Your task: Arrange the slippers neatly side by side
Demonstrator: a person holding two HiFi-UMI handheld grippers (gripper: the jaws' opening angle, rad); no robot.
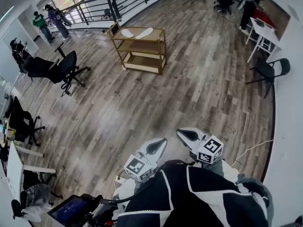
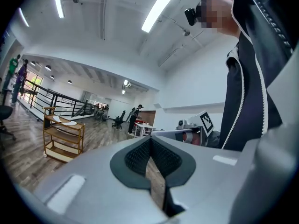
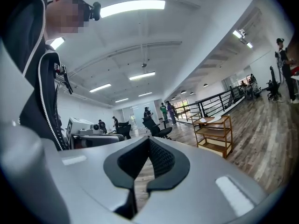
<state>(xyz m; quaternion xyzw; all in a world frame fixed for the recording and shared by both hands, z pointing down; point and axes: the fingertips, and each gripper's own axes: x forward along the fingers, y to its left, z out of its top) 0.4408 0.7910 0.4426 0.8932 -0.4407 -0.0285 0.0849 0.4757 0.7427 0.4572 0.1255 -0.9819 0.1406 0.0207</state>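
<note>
– Slippers first: where do they lie?

– Both slippers [image 1: 127, 32] are on the top shelf of the wooden rack [image 1: 163, 46]. They sit more end to end along the length of this shelf than side by side. The one toward the right end of the rack [image 1: 145, 32] is a little slanted.

– And the tools, how far from the rack?

– Well apart from it, with bare floor [image 1: 156, 98] between. The left tool [image 1: 156, 146] and the right tool [image 1: 189, 135] are close to the person's body and point toward the rack.

– Are they holding something?

– No. In each gripper view the jaws are pressed together with nothing between them: left tool [image 2: 150, 157], right tool [image 3: 148, 155].

– Which one is nearer to the rack?

– I judge the left tool, but only slightly, because the rack stands ahead and somewhat to the left side. Both tools must first reach the rack and open.
</note>
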